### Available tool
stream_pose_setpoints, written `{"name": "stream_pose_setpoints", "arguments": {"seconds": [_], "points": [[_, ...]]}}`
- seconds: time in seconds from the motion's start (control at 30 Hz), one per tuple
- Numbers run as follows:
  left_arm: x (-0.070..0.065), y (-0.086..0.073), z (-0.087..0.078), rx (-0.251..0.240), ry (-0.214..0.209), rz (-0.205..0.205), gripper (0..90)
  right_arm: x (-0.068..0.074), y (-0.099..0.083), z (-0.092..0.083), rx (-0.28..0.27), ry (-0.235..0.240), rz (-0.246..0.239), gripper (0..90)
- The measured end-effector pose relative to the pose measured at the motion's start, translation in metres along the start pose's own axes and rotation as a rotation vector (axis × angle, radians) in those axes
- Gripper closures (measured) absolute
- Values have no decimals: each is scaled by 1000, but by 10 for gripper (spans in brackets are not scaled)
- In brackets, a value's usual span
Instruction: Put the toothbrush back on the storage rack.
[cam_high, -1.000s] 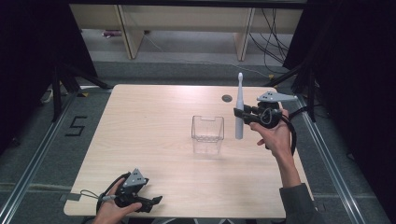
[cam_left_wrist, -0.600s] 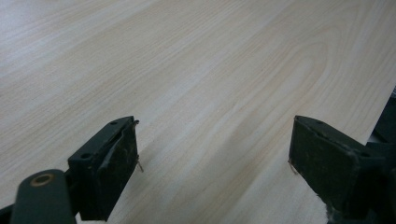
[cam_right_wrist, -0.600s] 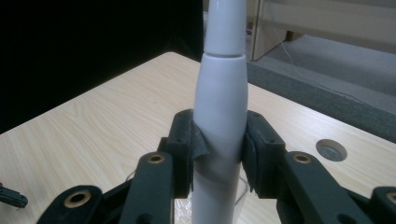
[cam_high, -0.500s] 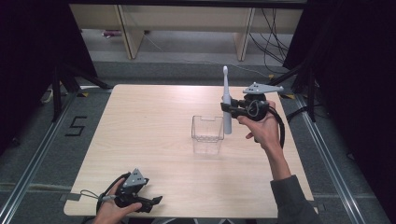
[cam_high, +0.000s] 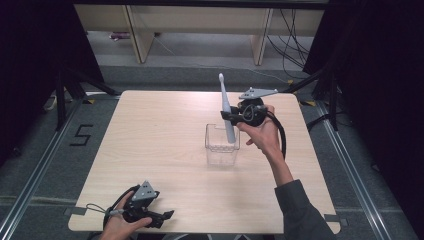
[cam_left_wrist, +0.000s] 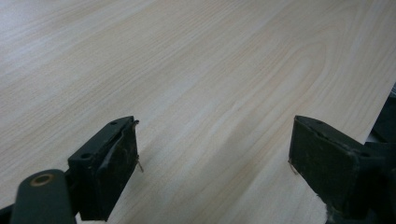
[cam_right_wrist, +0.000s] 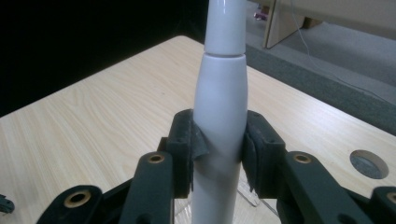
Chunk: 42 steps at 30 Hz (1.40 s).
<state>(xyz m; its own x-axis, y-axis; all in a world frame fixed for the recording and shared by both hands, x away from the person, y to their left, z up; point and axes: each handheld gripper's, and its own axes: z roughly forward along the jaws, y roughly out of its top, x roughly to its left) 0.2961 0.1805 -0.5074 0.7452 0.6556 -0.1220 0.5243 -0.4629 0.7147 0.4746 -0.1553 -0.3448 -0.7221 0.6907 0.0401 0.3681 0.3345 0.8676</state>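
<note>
Fingers of the right gripper (cam_high: 231, 116) pinched the white handle of an electric toothbrush (cam_high: 226, 107), which stood nearly upright with its head at the top and its lower end over a clear plastic box (cam_high: 222, 150) near the middle of the bench (cam_high: 150, 135). At the near left corner of the bench, the left gripper (cam_high: 167, 215) lay low in the person's hand, its fingers (cam_left_wrist: 105, 172) spread wide with only bare wood between them.
</note>
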Motion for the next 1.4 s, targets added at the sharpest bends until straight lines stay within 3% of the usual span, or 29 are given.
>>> {"name": "stream_pose_setpoints", "arguments": {"seconds": [0.23, 0.27, 0.33, 0.37, 0.43, 0.53, 0.6, 0.8, 0.93, 1.17, 1.23, 1.3, 1.33, 1.4], "points": [[-1, 0, 1, -2, -6, 7, 149, 4, -8, 21, 84, -9, -5, 667], [0, 0, 1, 1, -5, 9, 149, 1, -8, 23, 95, -6, -31, 667], [0, 0, 0, 0, -6, 7, 149, 4, -9, 25, 118, -18, -15, 667], [0, 0, 0, -1, -5, 6, 149, 2, -10, 28, 117, -18, -45, 667], [-1, 0, 1, -10, -7, -4, 149, 5, -12, 31, 142, -9, -28, 667], [0, 0, 0, 2, -6, 9, 149, 6, -17, 37, 139, -26, -42, 667], [0, 0, 0, 2, -7, 9, 149, 5, -19, 39, 172, -13, -43, 667], [0, 0, 0, -1, -2, 2, 149, 5, -29, 47, 205, -16, -12, 667], [-1, 0, 1, -10, -7, 0, 149, 4, -33, 53, 224, -17, -69, 667], [0, 0, 1, 2, -5, 8, 149, 7, -39, 61, 280, -14, -93, 667], [0, 0, 0, 2, -2, 8, 149, 8, -41, 64, 276, -15, -80, 667], [0, 0, 0, 2, -2, 5, 149, 10, -40, 63, 319, -22, -45, 666], [0, 0, 0, 2, -2, 6, 149, 11, -42, 66, 303, -24, -41, 666], [0, 0, 0, 3, -3, 7, 149, 10, -41, 66, 328, -13, -65, 666]]}}
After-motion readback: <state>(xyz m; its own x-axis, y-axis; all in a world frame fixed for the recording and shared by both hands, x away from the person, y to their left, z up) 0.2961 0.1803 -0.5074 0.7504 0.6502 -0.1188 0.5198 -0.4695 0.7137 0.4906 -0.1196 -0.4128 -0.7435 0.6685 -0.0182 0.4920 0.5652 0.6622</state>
